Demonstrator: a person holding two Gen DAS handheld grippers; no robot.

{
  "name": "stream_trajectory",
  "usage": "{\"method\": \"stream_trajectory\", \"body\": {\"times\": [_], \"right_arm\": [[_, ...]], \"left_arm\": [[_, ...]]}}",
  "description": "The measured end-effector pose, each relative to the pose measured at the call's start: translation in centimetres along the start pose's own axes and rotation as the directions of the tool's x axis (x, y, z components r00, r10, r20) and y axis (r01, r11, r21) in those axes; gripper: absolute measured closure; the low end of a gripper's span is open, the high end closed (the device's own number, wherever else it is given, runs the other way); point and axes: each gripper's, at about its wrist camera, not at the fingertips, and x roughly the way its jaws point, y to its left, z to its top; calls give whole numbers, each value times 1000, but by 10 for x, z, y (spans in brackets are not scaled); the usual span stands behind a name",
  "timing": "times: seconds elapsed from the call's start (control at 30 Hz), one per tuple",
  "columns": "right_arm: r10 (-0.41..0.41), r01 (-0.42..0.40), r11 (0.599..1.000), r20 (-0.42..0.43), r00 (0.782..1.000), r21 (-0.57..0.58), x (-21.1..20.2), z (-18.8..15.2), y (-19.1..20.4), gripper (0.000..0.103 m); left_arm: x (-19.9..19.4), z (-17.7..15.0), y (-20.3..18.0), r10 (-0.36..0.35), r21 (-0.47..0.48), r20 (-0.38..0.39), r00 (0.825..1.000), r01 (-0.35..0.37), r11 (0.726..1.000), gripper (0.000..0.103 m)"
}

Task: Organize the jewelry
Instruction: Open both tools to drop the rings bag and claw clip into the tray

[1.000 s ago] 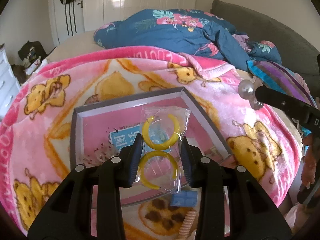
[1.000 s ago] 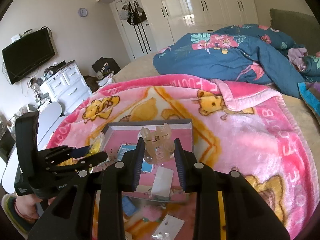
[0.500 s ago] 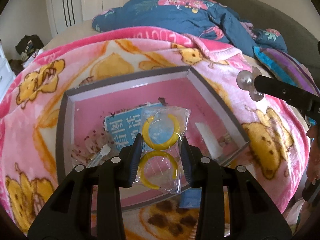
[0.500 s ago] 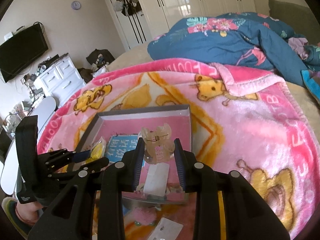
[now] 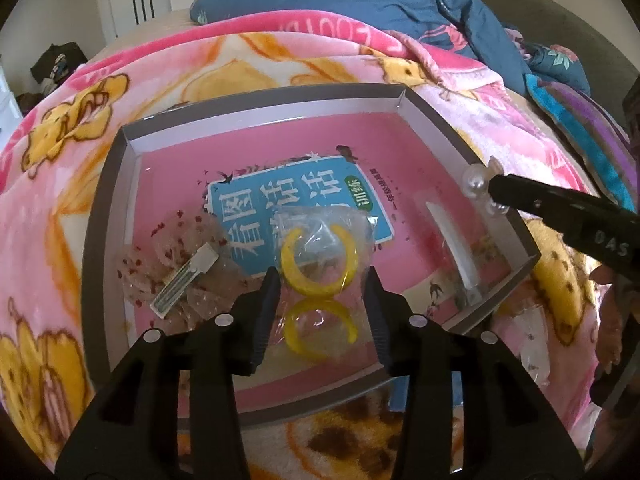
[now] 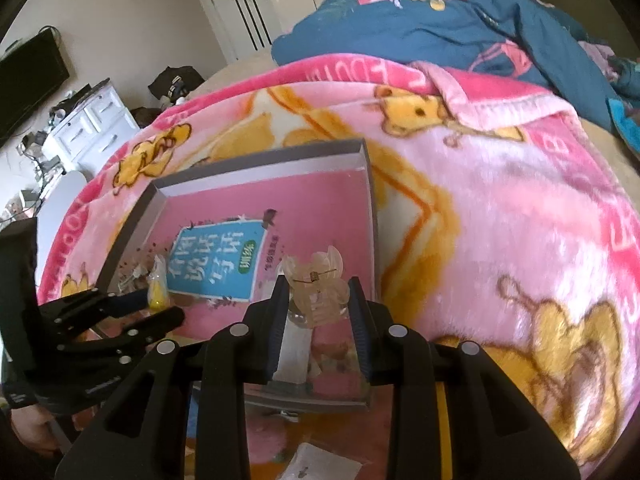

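A shallow grey-walled box with a pink floor is seen lying on the pink bear blanket spread over the bed, and everything here is placed against that box. Over its near wall the left tongs are held, and a clear bag of yellow hoop earrings is seen between the pads; the jaws have just been opening, and a sliver of room now shows on either side of the bag, so no pinch is seen. The bag's upper end is laid against the blue printed label in the middle of the floor. In the near-left corner a sheer bow clip is lying, close to the left wall. Along the right wall a white bar clip is stretched. The far half of the floor is left bare, with free room up to the far wall.

At the near-right corner the right tongs are pressed together on a translucent claw hair clip, held above the box floor just inside the right wall. Seen from the left camera, pearl beads are carried at that tong's tip, right over the rim. Past the right wall, open blanket is spread wide
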Motion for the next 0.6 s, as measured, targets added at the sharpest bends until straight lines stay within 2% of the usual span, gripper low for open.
{"method": "stream_trajectory", "body": {"times": [0.07,0.17,0.37,0.47,0.6], "right_arm": [[7,-7,1000,-10,1000,15,1,-2,-2,72],[23,-24,1000,15,1000,16,-13,-2,0,70],[65,-66,998,115,991,5,-67,0,3,55],[86,-87,996,163,983,-1,-94,0,5,46],[105,-105,994,204,973,-9,-121,-1,8,36]], "left_arm": [[-3,-1,0,5,0,5,1000,-5,1000,59],[-10,-1,-1,7,-2,16,1000,-7,1000,58],[-38,2,-7,10,4,62,998,-10,1000,57],[-53,4,-11,13,4,87,996,-14,1000,53],[-78,4,-15,20,3,125,992,-20,1000,51]]}}
